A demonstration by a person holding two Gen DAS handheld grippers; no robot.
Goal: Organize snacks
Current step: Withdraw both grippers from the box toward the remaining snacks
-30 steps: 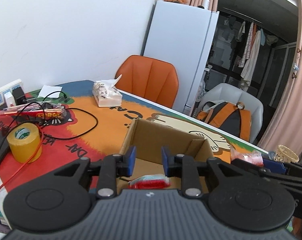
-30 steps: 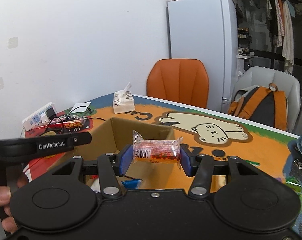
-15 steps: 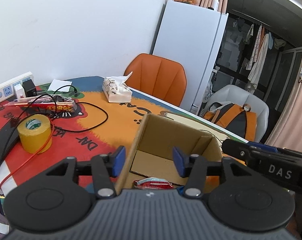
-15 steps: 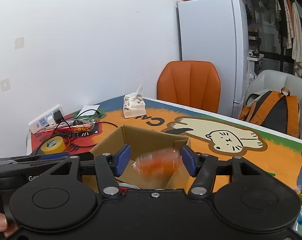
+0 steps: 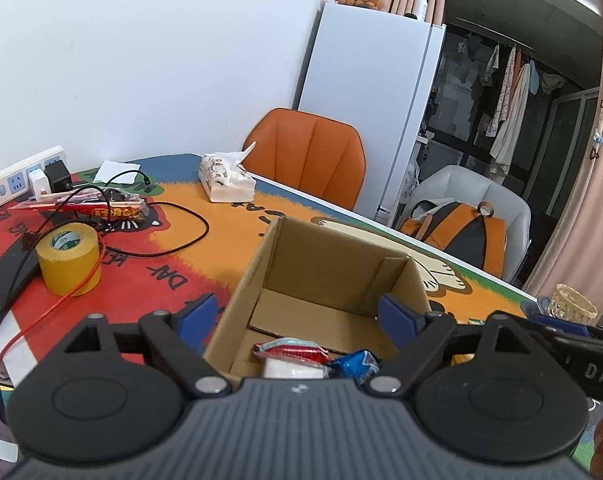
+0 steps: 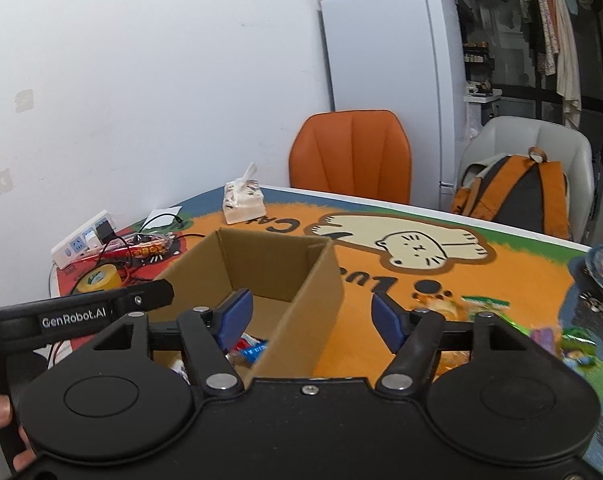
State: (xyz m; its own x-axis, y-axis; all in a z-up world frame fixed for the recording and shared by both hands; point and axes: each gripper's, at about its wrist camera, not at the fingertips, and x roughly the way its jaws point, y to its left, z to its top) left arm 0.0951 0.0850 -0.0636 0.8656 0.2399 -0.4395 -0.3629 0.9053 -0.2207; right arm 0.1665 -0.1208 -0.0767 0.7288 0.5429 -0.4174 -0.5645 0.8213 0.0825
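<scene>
An open cardboard box (image 5: 333,264) stands on the cartoon-cat table mat. Inside it lie a red-and-white packet (image 5: 289,350) and a blue packet (image 5: 355,362). My left gripper (image 5: 299,314) hovers over the box's near end, its jaws opening wide with nothing between the pads. My right gripper (image 6: 310,319) hangs above the box's right wall (image 6: 301,300), jaws opening and holding nothing. Snacks (image 6: 249,350) show inside the box below its left pad. Several loose snack packets (image 6: 481,304) lie on the mat to the right of the box.
A yellow tape roll (image 5: 67,258), cables, a black phone (image 5: 5,280), a power strip (image 5: 21,178) and a tissue pack (image 5: 225,184) sit left of the box. A wicker basket (image 5: 573,304) stands at the right. An orange chair (image 5: 309,160) is behind the table.
The right gripper let go of the orange snack packet, which fell toward the box, and its jaws widened. The left jaws went from nearly shut to wide open.
</scene>
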